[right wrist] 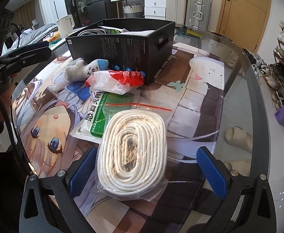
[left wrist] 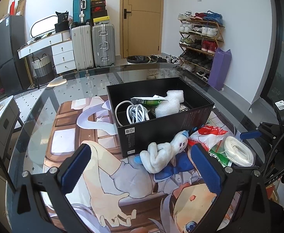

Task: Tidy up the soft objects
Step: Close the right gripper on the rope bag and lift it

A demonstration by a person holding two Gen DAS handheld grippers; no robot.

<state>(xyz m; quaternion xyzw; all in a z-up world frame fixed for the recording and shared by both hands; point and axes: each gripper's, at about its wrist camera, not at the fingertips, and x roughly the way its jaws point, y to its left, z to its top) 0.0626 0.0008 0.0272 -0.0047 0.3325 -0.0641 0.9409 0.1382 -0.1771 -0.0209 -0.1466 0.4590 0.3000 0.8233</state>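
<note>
Left wrist view: left gripper (left wrist: 142, 171) is hovering over the printed mat (left wrist: 68, 145) with its blue-padded fingers (left wrist: 75, 168) spread wide, nothing between them. Plush toy (left wrist: 162, 152), grey-white with a blue tip, is lying on the mat just ahead of the gap, touching the front wall of the black box (left wrist: 161, 132). Box is sitting open-topped on the glass table (left wrist: 35, 104); inside it a white cable coil (left wrist: 136, 113), a green-white packet (left wrist: 148, 101) and white foam pieces (left wrist: 169, 103) are resting together.

Right wrist view: right gripper (right wrist: 147, 169) is also standing wide open, pads (right wrist: 81, 169) either side of the bagged white rope (right wrist: 135, 151). Left pad is looking just beside the bag edge; contact cannot be told. Right pad is well apart from it. Rope is coiled flat in a clear zip bag with a red seal strip, lying partly on a green-white sachet (right wrist: 95, 120). Red-white plastic bag (right wrist: 116, 81) is sitting beyond that, leaning against the box corner, with the plush toy just beside it on the left. Left gripper is showing at the left edge of this view, held by a hand (right wrist: 1, 104) in a dark sleeve.
</note>
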